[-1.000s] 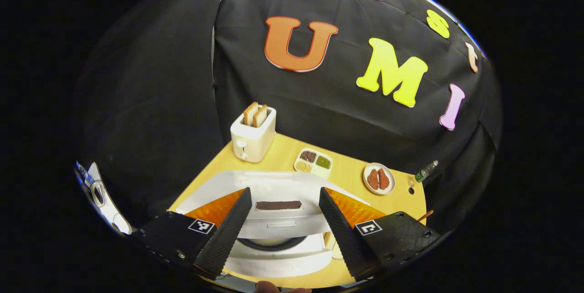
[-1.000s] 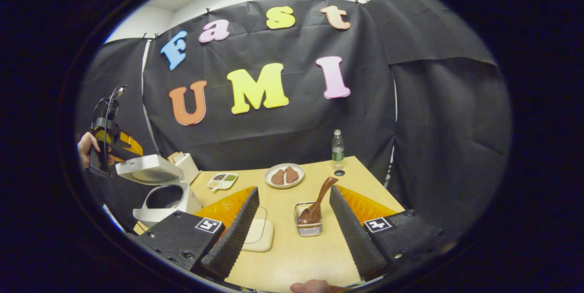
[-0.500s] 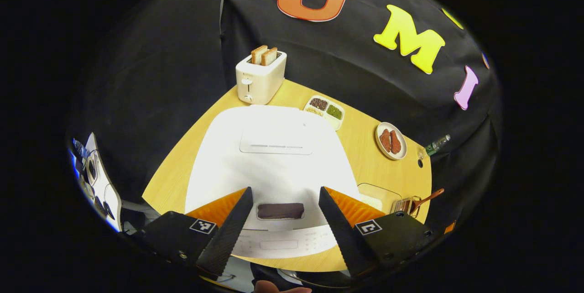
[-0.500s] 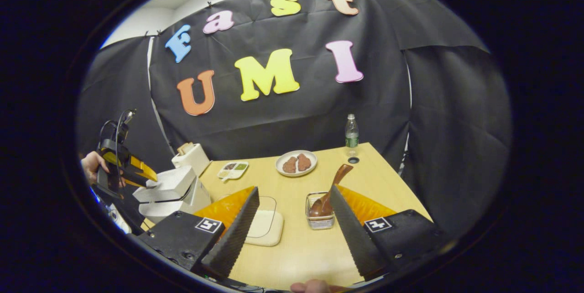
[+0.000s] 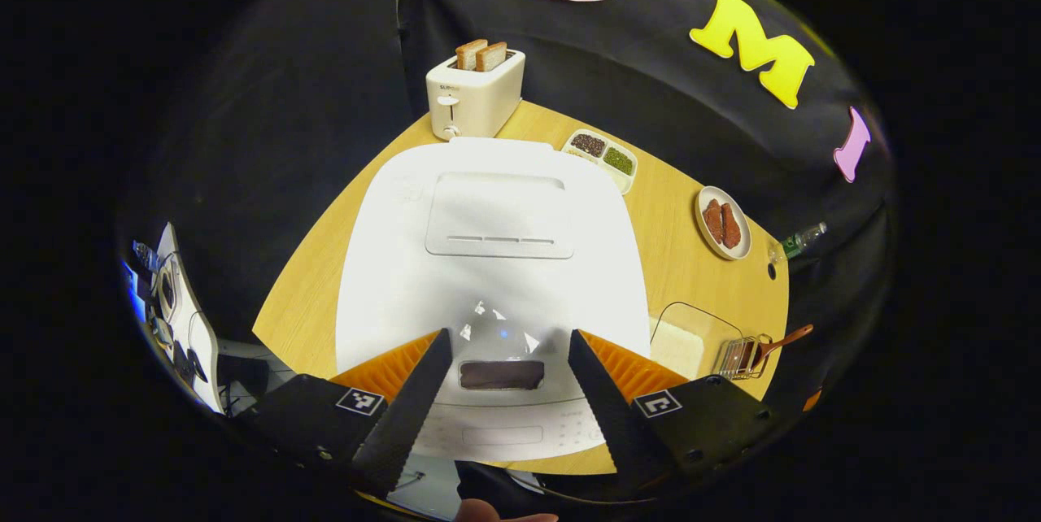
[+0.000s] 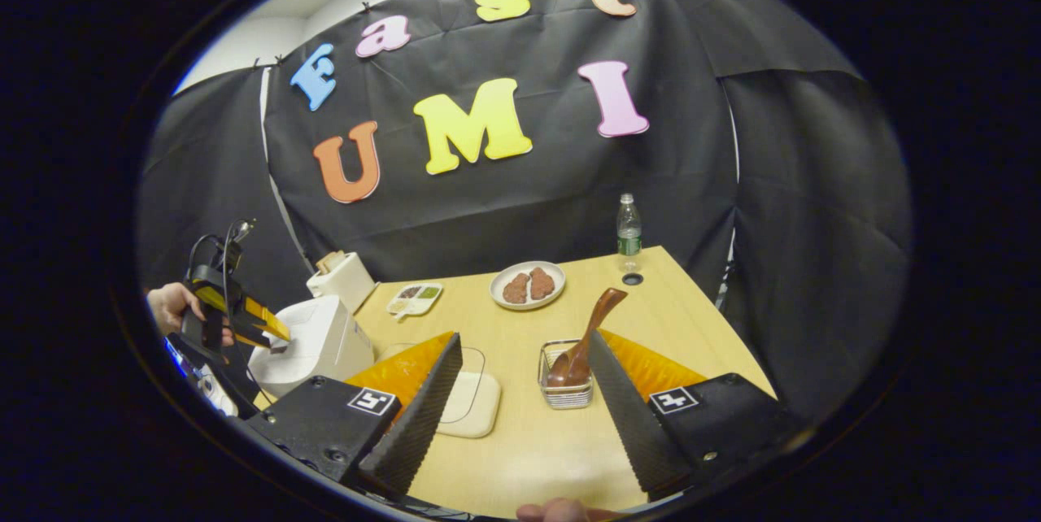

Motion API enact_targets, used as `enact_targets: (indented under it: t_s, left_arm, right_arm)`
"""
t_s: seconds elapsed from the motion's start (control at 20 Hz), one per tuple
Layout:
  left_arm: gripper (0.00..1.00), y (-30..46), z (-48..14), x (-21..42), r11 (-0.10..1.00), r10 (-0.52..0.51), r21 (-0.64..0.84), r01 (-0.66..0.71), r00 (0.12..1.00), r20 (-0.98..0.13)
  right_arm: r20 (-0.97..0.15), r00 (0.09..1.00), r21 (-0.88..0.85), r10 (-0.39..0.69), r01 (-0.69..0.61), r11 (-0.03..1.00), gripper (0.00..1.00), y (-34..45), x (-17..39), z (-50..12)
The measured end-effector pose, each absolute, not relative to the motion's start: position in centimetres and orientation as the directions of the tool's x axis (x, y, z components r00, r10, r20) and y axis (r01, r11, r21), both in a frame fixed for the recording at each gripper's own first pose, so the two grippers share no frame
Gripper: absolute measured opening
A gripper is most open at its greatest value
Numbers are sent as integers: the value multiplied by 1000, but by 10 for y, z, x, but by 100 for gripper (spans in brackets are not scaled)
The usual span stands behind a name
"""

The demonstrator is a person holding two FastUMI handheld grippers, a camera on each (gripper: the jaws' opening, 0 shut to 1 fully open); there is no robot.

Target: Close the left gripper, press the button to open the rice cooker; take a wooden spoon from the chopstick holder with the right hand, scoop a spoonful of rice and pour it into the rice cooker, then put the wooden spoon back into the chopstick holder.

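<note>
The white rice cooker (image 5: 496,262) stands with its lid down. My left gripper (image 5: 506,335) hovers open over its front edge, fingers on either side of the dark button panel (image 5: 502,374), nothing held. In the right gripper view the cooker (image 6: 313,343) is at the left, with the left gripper (image 6: 272,333) and a hand at its front top. My right gripper (image 6: 524,337) is open above the table. The wooden spoon (image 6: 590,331) leans in the wire chopstick holder (image 6: 567,392) just inside its right finger. A shallow rice container (image 6: 468,400) lies by its left finger.
A toaster (image 5: 476,95) with bread stands at the back behind the cooker. A divided tray of grains (image 5: 606,156), a plate of brown food (image 5: 722,223) and a water bottle (image 5: 801,239) line the far side of the wooden table (image 6: 520,449).
The cooker's lid was raised with the pot showing; it has come down and now lies flat. The left gripper followed it down and tilted forward. The right gripper barely moved.
</note>
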State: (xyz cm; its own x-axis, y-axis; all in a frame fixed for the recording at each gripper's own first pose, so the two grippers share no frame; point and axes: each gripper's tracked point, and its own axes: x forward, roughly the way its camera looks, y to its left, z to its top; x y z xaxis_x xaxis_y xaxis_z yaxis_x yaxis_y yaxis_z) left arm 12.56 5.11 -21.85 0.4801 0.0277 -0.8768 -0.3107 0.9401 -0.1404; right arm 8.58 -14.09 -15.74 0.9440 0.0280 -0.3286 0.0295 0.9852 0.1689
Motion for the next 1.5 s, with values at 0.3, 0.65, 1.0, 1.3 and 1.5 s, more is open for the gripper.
enact_targets:
  t_s: [0.3,0.65,1.0,1.3,1.5]
  left_arm:
    - [96,52,-224,124,945,80,-86,-314,481,-873]
    - [95,54,-217,131,939,150,-33,-342,495,-856]
    - [94,43,-148,112,950,65,-167,-265,689,-722]
    - [95,5,-49,27,974,-62,-223,-50,882,-468]
    - [94,-21,-6,-38,976,-126,-205,68,950,-285]
  right_arm:
    - [-321,942,202,93,-28,979,99,-141,105,-158]
    - [-295,950,191,101,-45,980,98,-162,122,-143]
    - [-213,973,143,84,-54,988,98,-128,65,-108]
    - [-103,994,88,39,-30,996,98,-86,-21,-67]
    - [-45,999,26,21,-20,999,98,-61,-81,-48]
